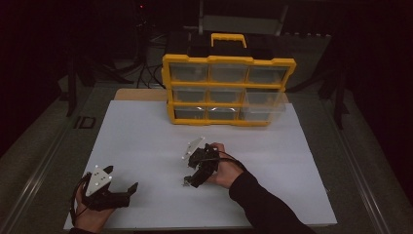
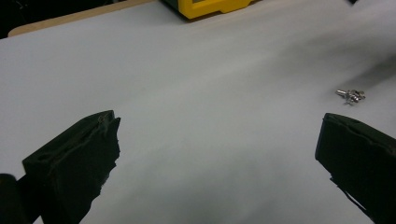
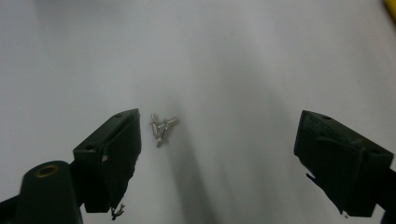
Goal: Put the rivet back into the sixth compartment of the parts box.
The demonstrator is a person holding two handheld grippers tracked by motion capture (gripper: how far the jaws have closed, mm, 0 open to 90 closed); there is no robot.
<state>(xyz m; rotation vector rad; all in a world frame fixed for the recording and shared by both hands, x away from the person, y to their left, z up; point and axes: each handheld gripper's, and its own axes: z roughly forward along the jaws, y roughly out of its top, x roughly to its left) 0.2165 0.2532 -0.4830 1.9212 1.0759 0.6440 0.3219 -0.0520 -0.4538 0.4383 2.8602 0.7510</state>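
Silver screws [image 3: 161,128], jaws wide, white table [image 1: 146,136]

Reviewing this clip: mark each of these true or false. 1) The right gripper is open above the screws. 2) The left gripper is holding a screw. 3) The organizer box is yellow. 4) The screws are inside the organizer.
1) True: the right gripper is open, the small screws lying near one jaw.
2) False: the left gripper is open and holds nothing.
3) True: the organizer has a yellow frame.
4) False: they lie on the white sheet.
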